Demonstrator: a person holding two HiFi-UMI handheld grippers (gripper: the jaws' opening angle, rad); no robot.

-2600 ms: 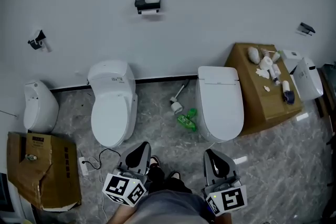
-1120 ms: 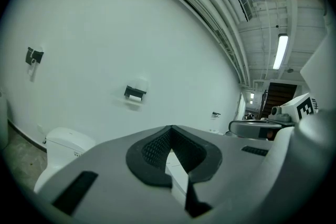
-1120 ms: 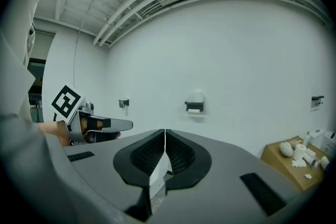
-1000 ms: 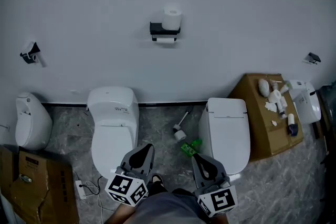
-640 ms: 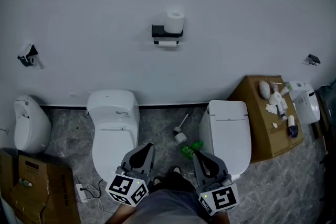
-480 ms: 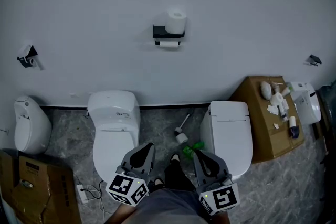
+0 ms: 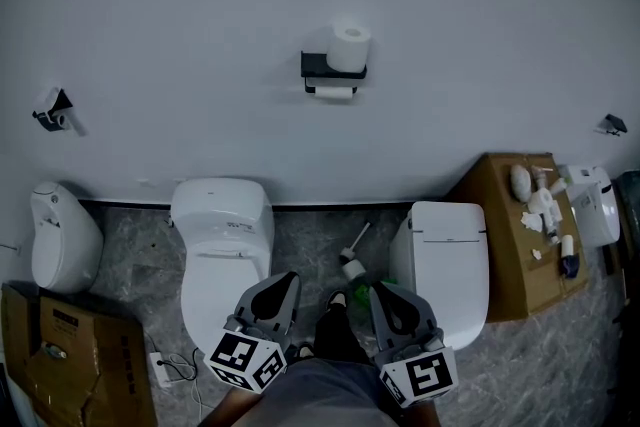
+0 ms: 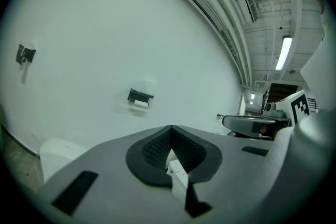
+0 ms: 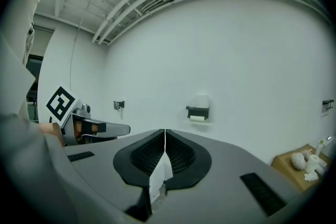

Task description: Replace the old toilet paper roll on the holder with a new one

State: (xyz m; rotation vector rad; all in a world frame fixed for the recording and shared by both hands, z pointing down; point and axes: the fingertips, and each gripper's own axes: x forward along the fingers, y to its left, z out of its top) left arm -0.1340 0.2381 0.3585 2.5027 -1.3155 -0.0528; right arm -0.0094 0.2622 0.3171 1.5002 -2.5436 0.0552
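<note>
Standing back from the wall [image 7: 200, 15], the person holds both grippers low and out in front. The left gripper [image 7: 283, 278] has its jaws pressed together, with nothing between them. The right gripper [image 7: 386, 289] is the same: jaws together, nothing in them. Both point at the wall, between the left toilet [image 7: 222, 245] and the right toilet [image 7: 448, 260].

The holder [image 7: 333, 67] is a small black shelf high on the wall, well apart from both grippers. A new roll [image 7: 350, 46] stands upright on top of it, at its right end. The old roll [image 7: 335, 93] hangs just under the shelf. It looks thin, so I think most of its paper is gone. How it is fixed under there is too small to see.

Both rolls should be very light and soft. A hard squeeze would squash them, and the loose end of paper could unroll or tear. I think the best place to hold the new roll is across its round sides, near the middle, with a gentle pinch. The old roll is small, so it may be best to pinch it by one end and slide it off sideways. First the jaws must open, and the grippers must get up close to the holder
</note>
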